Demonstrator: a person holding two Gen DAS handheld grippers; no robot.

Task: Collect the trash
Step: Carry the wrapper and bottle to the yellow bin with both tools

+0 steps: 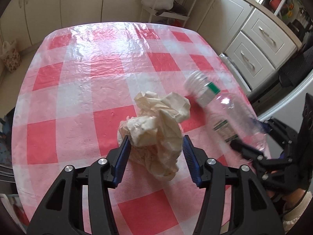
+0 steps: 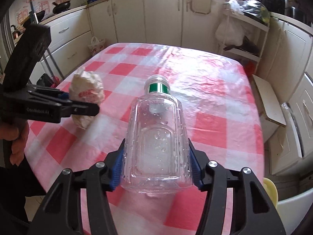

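Observation:
A crumpled cream paper wrapper point(image 1: 156, 129) sits between the blue pads of my left gripper point(image 1: 156, 146), which is shut on it just above the red-and-white checked table point(image 1: 78, 78). The wrapper also shows in the right wrist view point(image 2: 88, 90), with the left gripper point(image 2: 78, 105) around it. My right gripper point(image 2: 156, 160) is shut on the base of a clear plastic bottle point(image 2: 156, 133) with a green neck label, held off the table. In the left wrist view the bottle point(image 1: 221, 107) is at the right, tilted, with the right gripper point(image 1: 248, 148) at its base.
White cabinets and drawers point(image 1: 260, 45) surround the table. A white rack with bags point(image 2: 240, 35) stands beyond the far edge. A floral bag point(image 2: 95, 45) sits on the floor by the cabinets. A yellow object point(image 2: 271, 192) lies low at the right.

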